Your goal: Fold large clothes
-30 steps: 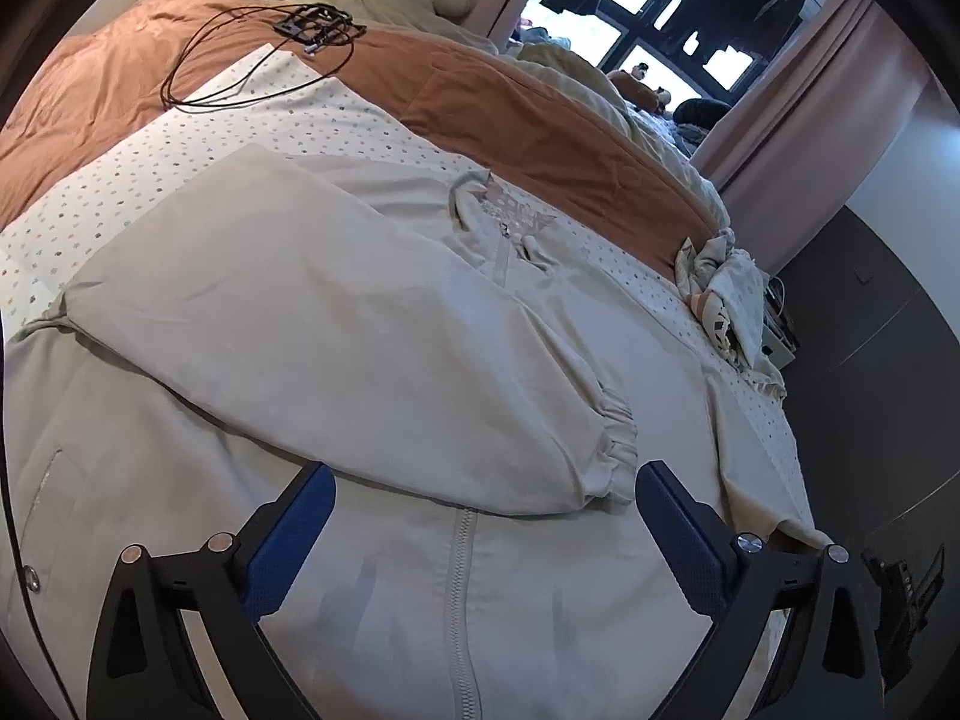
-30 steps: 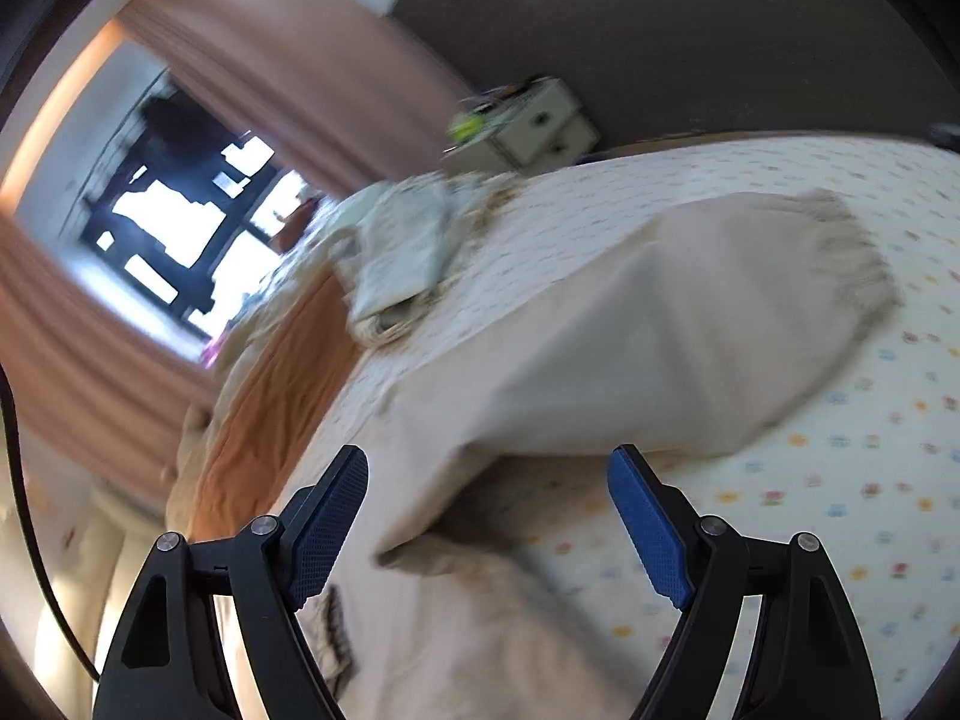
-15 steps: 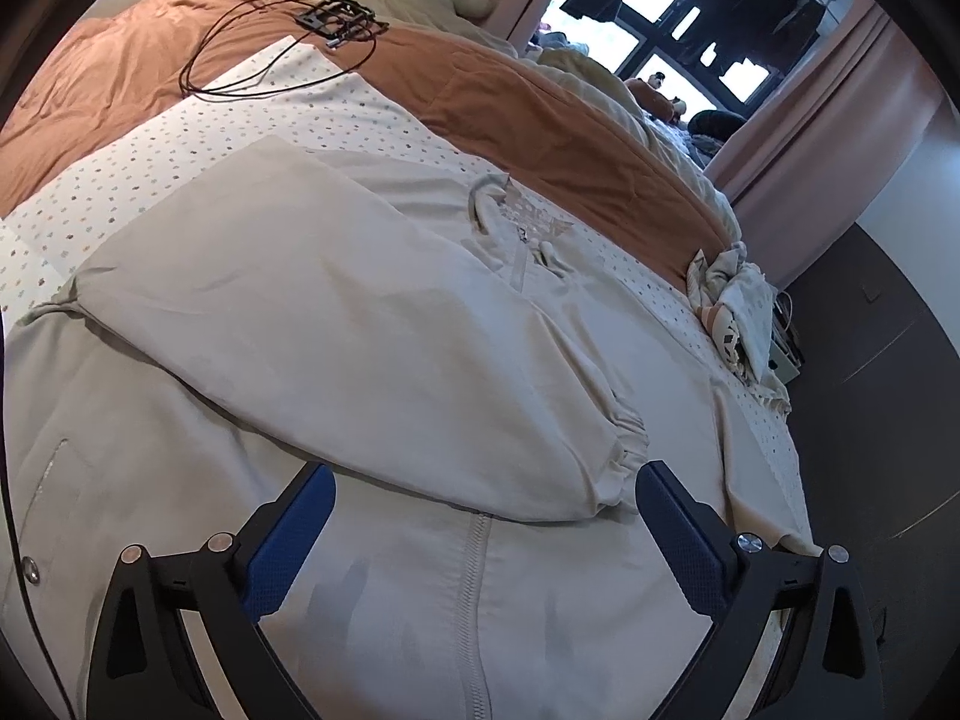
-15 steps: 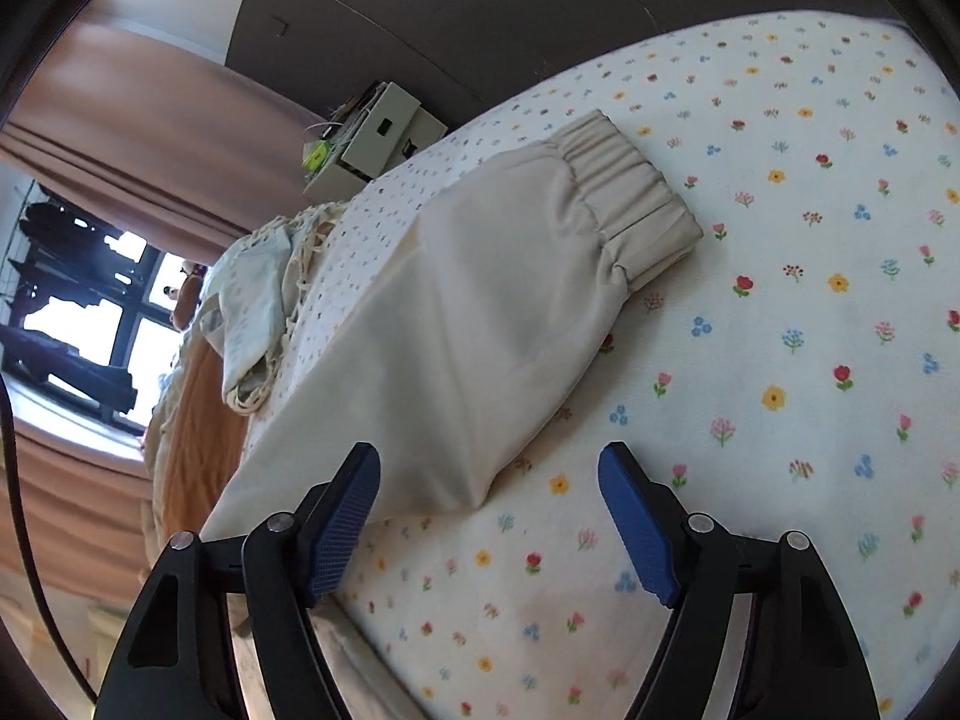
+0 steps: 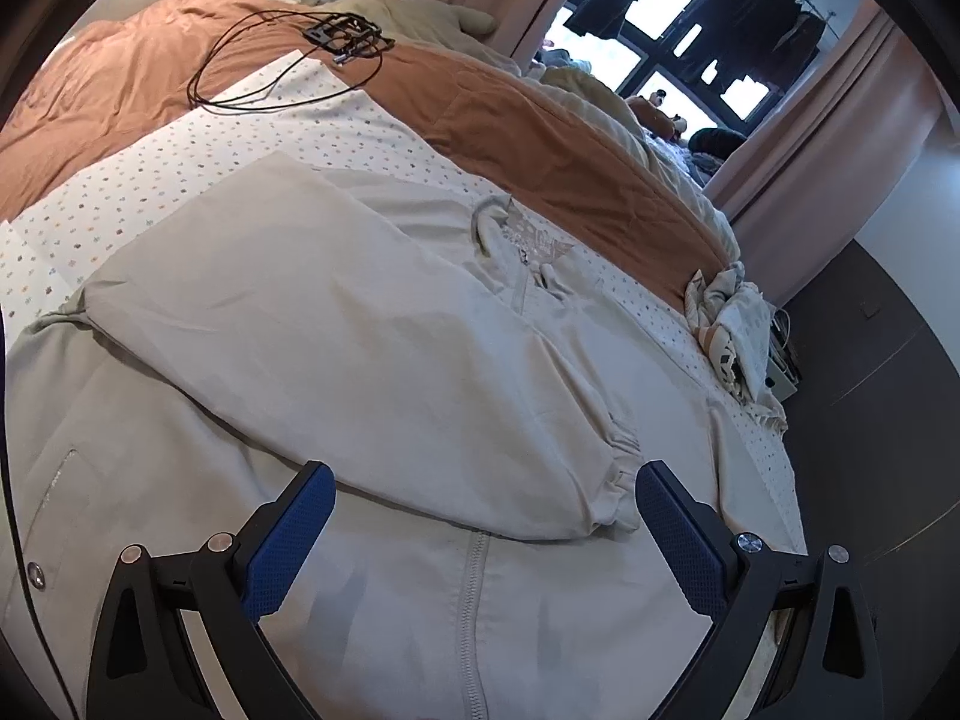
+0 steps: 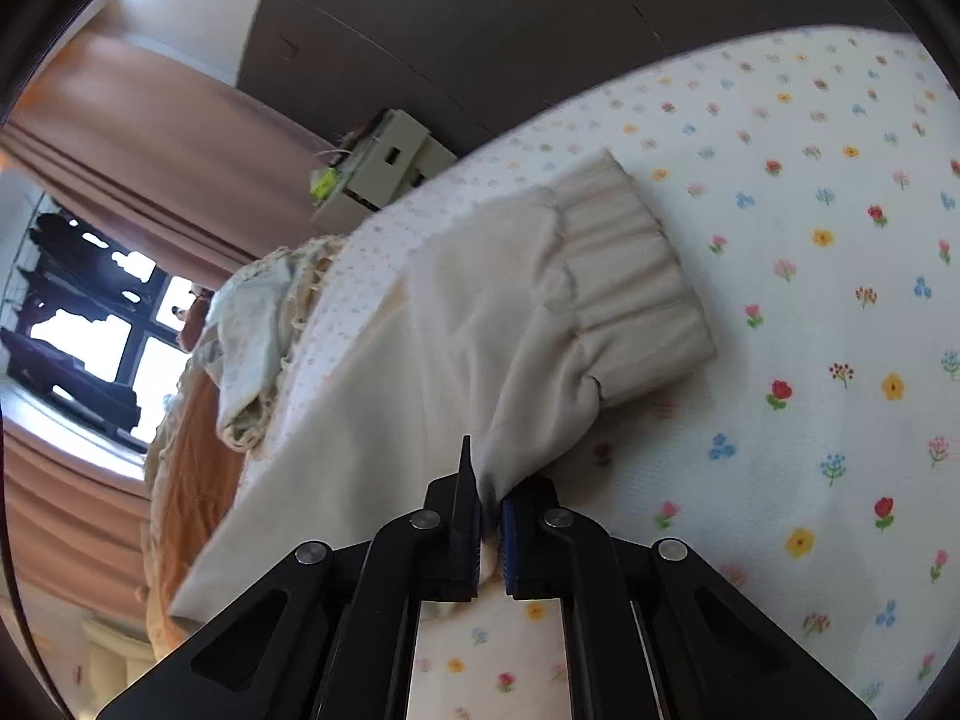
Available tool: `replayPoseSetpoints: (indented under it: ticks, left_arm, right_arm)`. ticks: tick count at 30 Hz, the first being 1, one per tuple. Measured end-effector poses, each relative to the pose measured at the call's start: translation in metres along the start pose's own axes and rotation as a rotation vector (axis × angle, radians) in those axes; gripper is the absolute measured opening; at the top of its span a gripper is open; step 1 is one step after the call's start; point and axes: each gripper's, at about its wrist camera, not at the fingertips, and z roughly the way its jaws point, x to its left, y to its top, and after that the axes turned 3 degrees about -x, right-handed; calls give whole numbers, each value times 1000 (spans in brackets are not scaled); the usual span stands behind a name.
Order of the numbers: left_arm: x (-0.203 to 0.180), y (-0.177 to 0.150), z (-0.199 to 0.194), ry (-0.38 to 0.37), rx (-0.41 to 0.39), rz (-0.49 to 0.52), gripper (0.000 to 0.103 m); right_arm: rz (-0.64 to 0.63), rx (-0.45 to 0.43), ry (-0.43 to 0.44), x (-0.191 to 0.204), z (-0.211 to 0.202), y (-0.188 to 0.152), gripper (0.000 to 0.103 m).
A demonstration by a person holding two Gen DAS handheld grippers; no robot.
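A large beige zip jacket (image 5: pixel 372 540) lies spread on the flowered bedsheet (image 5: pixel 288 120). One sleeve (image 5: pixel 360 360) is folded across its front, with the cuff (image 5: pixel 618 480) near the zipper. My left gripper (image 5: pixel 480 516) is open and empty, hovering just above the jacket front. In the right wrist view my right gripper (image 6: pixel 491 525) is shut on the edge of the other sleeve (image 6: pixel 456 324), just below its ribbed cuff (image 6: pixel 630 282), which lies on the sheet (image 6: pixel 810 330).
An orange-brown blanket (image 5: pixel 540 138) covers the far side of the bed, with a black cable and device (image 5: pixel 336 39) on it. A crumpled cloth (image 5: pixel 732 324) lies at the bed's right edge. A small cabinet (image 6: pixel 384 162), dark wall and curtains stand beyond.
My right gripper has moved in on the sleeve near the cuff and shut on its edge; it was open before. The left gripper has barely shifted, still open over the jacket.
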Motion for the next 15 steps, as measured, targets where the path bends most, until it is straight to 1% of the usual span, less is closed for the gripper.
replayPoseSetpoints:
  ticks: [5, 8, 12, 15]
  left_arm:
    - [-5, 1, -7, -21, -10, -8, 100]
    - [-4, 4, -11, -27, -20, -26, 100]
    - [0, 8, -18, -29, -39, -44, 100]
    - [5, 12, -22, -28, -45, -56, 100]
  right_arm:
    - [-86, -40, 135, 50, -27, -10, 6]
    - [-172, -72, 212, 85, -43, -22, 5]
    - [-241, -68, 328, 130, -58, -41, 5]
    - [-290, -63, 397, 164, -70, -57, 5]
